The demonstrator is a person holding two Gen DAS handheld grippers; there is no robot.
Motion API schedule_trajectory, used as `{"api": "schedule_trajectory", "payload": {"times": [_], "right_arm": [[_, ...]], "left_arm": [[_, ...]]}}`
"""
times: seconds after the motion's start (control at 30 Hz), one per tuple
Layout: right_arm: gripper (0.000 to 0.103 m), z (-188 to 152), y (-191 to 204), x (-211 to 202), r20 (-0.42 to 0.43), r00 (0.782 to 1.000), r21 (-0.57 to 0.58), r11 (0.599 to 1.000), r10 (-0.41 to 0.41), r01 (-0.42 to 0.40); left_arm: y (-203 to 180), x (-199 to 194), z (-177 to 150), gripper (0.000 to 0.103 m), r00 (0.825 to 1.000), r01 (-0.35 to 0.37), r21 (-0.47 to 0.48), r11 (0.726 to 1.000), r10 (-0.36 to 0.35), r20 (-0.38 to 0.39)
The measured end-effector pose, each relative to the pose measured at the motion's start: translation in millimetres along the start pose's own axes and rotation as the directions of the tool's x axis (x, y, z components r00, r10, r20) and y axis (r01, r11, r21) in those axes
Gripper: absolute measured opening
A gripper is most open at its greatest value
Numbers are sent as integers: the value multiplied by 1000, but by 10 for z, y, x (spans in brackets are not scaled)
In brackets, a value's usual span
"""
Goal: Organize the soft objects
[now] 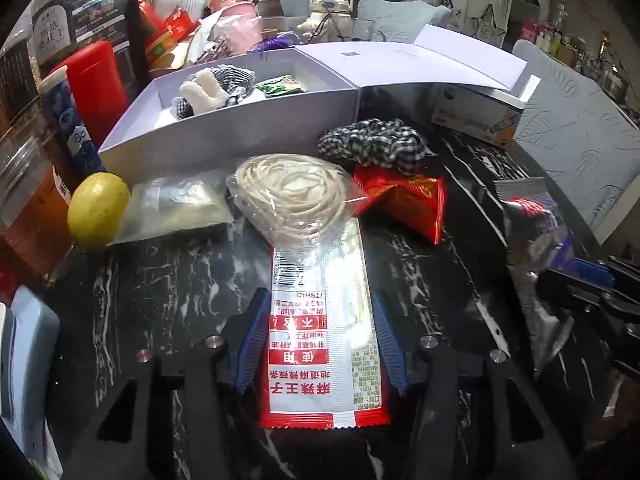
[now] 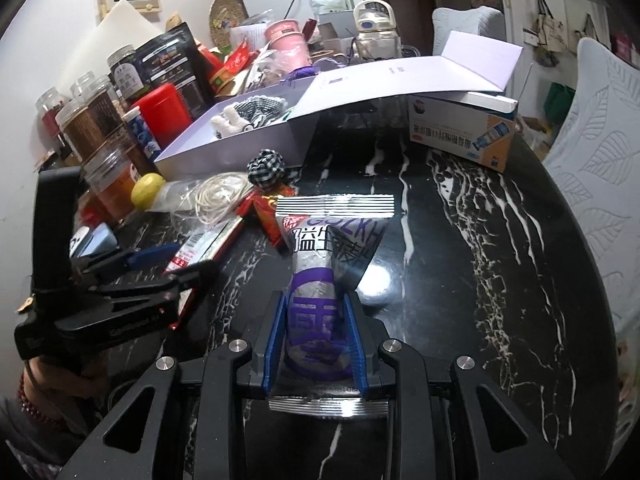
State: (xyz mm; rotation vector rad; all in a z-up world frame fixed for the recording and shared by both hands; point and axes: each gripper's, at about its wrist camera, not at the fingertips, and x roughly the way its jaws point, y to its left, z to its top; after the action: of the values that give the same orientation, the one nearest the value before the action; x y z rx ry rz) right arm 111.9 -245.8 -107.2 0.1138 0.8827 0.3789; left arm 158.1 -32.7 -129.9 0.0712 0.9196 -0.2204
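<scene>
The left gripper was clamped on a long red-and-white packet, its blue pads pressed against the packet's two long edges, a hold that likely suited a flat, floppy thing by keeping it from folding. The packet's far end reached under a bag of cord on the table. The right gripper gripped a silver-and-purple pouch at its narrow lower half, so the wider top stuck out ahead of the fingers, ready to go in first. Both hands seemed loaded for the open box beyond the pile, which already held a plush toy and checked cloth. A checked scrunchie, a red packet and a clear bag lay just beside the box's near wall, apparently waiting their turn. A lemon touched the clear bag.
</scene>
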Motion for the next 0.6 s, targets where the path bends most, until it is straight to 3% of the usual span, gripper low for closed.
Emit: {"api": "schedule_trajectory", "payload": {"times": [0.5,0.6], "right_arm": [[29,-136,45,-146,-25,999,-35,999,-27,26],[29,-212,78,-197,-42,999,-46,999,-17,15]], "left_arm": [[-96,-500,-521,51,994,78,57,995,-73,-83],[-140,-529,-570,51,995,66,74,995,-61,-75]]}}
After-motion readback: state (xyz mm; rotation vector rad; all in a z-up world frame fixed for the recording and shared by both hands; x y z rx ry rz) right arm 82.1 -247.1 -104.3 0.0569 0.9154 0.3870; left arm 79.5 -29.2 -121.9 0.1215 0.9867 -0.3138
